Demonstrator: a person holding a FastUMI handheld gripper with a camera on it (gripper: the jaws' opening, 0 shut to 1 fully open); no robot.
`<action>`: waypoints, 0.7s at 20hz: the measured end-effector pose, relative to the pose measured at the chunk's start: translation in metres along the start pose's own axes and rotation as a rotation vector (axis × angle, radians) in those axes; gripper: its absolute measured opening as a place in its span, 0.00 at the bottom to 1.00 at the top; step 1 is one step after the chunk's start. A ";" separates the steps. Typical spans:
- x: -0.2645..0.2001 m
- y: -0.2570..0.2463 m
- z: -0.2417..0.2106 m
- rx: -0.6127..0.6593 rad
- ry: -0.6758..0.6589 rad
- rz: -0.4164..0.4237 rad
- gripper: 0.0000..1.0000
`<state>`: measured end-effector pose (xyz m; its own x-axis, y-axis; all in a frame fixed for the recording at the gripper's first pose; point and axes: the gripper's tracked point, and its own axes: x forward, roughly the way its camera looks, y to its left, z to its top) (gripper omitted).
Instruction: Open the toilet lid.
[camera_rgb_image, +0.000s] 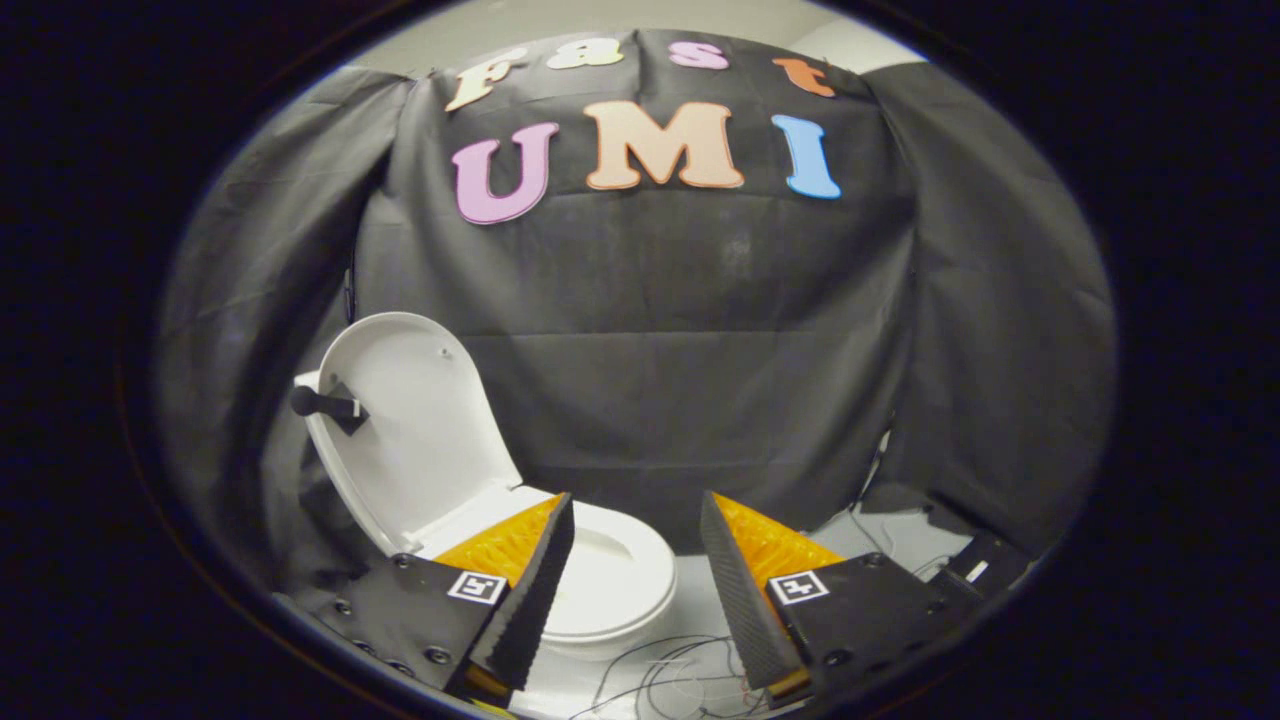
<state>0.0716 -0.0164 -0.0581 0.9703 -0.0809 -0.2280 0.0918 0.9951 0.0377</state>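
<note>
A pale floor (700, 620) strewn with thin loose wires (660, 675) meets draped black cloth walls (680, 380). The small white plastic toilet (620, 590) sits beyond the gripper (637, 520), whose fingers are spread wide, holding nothing. Its white oval lid (420, 430) stands raised; the left finger covers part of the seat.

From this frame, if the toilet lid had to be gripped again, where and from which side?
Probably by the black handle sticking out of the raised lid, well beyond the fingers. It juts sideways, so coming from its free end looks simplest. The lid's rim is a broad thin curve, harder to pinch. The gripper is open over the seat, holding nothing.
</note>
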 end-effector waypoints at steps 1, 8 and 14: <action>0.000 0.001 -0.004 0.024 0.012 0.018 0.80; -0.023 0.013 0.002 -0.010 -0.010 0.065 0.76; -0.052 0.014 0.021 -0.040 -0.121 0.071 0.76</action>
<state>0.0276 0.0001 -0.0251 0.9941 -0.0139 -0.1076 0.0151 0.9998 0.0101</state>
